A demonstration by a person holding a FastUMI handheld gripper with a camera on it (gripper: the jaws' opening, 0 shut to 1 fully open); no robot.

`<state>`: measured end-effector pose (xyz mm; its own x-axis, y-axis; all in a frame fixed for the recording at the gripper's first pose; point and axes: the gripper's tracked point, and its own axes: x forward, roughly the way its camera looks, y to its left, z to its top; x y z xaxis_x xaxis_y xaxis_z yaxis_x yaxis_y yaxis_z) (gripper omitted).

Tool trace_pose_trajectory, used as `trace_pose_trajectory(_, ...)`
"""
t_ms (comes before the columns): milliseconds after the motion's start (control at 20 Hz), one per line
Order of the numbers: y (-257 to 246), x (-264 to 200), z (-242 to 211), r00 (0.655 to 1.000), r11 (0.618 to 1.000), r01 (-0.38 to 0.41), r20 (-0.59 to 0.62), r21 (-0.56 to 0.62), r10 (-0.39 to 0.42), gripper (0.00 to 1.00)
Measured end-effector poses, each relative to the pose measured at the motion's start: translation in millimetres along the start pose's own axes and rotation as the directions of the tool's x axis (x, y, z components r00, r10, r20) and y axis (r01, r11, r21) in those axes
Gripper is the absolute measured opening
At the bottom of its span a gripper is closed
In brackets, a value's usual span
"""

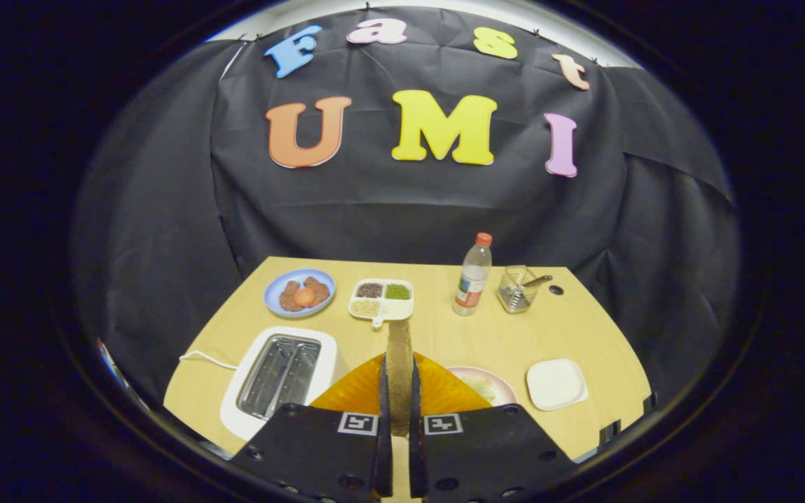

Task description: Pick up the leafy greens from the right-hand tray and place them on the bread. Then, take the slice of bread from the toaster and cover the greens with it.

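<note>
We see the gripper (400, 426) w/ both fingers pinched on a slice of bread (399, 370), held upright on edge between them, its top poking up ahead of the fingertips; jaws nearly together, only the slice's thickness apart.

Just below and behind the slice sits an orange plate (353, 391), partly hidden by the fingers; what lies on it we cannot tell. To the left of the fingers, the white toaster (280, 374) — slots look empty from here; its white cord (207, 359) trails off to the left across the wooden table (584, 335).

Right of the fingers is a pinkish plate (486, 384) w/ something pale green on it — we cannot make out clearly whether that's the leafy greens; just beside it, further right, a white square dish (556, 383).

Beyond the slice, toward the back of the table: a white divided tray (381, 300) w/ dark, green and pale fillings in separate compartments; left of it a blue plate (300, 293) w/ brownish food and an orange-red round piece; right of the tray a plastic bottle (473, 275) w/ red cap, upright; then a clear holder (517, 288) w/ a utensil leaning in it, near the bottle but apart.
</note>
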<state>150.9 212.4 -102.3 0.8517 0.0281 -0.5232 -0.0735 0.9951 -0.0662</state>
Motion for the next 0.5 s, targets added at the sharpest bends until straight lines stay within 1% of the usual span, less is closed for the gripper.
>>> trace_pose_trajectory(100,-10.0,17.5,-18.5,1.000,1.000,0.010,-0.027,-0.018,-0.010,0.09)
trace_pose_trajectory(300,-21.4,41.4,-51.4,0.998,1.000,0.014,-0.061,-0.008,-0.014,0.09)
trace_pose_trajectory(400,-34.1,54.1,-59.8,0.997,0.998,0.057,-0.049,-0.024,-0.058,0.09)
trace_pose_trajectory(500,-41.4,66.8,-69.2,0.996,0.997,0.074,-0.043,-0.027,-0.076,0.09)
